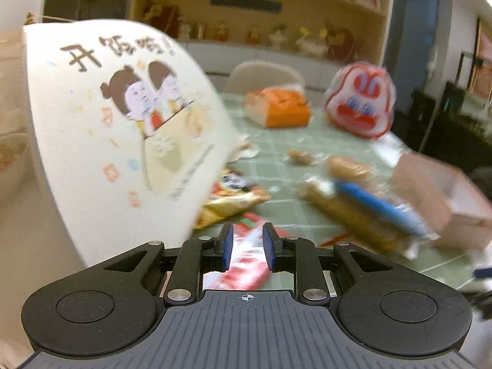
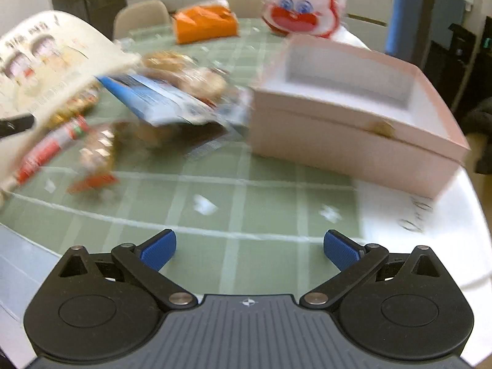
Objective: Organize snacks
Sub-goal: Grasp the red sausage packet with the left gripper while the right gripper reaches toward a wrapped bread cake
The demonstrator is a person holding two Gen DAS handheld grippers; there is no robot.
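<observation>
Snack packets lie scattered on a green checked tablecloth. My left gripper has its pads close together around a red and white snack stick. Beside it lie a yellow packet and a blue and tan biscuit pack, which also shows in the right wrist view. A pink open box stands right of the pile; it also shows in the left wrist view. My right gripper is open and empty above bare cloth, short of the box.
A big white cartoon-printed bag leans at the left. An orange packet and a red and white rabbit-face bag sit at the far side. Chairs and shelves stand behind the table. The table edge curves at the right.
</observation>
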